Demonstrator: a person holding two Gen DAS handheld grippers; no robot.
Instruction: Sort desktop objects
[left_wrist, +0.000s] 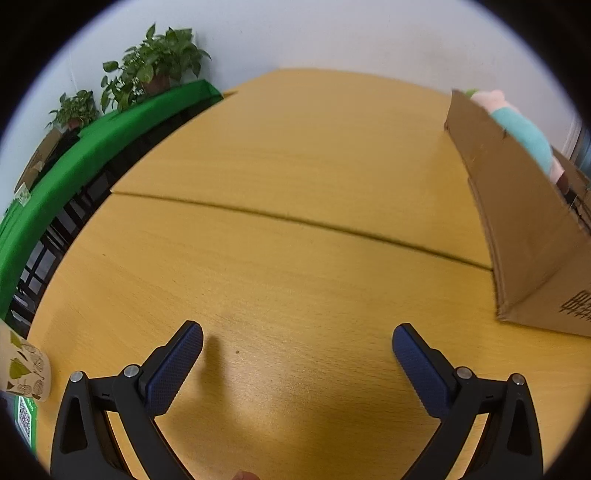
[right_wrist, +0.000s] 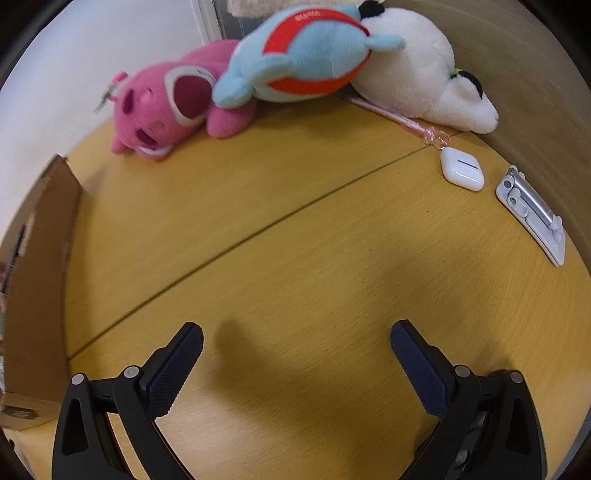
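Observation:
My left gripper (left_wrist: 297, 338) is open and empty above the bare wooden table (left_wrist: 280, 192). A cardboard box (left_wrist: 517, 221) stands to its right with a plush toy (left_wrist: 524, 129) showing over its rim. My right gripper (right_wrist: 295, 336) is open and empty above the table. Far ahead of it lie a pink plush (right_wrist: 162, 107), a blue and red plush (right_wrist: 306, 55) and a white plush (right_wrist: 417, 74). A white earbud case (right_wrist: 461, 170), a pink pen (right_wrist: 399, 118) and a silver phone stand (right_wrist: 532, 210) lie at the right.
The cardboard box also shows at the left of the right wrist view (right_wrist: 37, 277). A patterned paper cup (left_wrist: 26, 369) sits at the left table edge. Potted plants (left_wrist: 155, 70) stand on a green-covered ledge (left_wrist: 92, 147) beyond the table.

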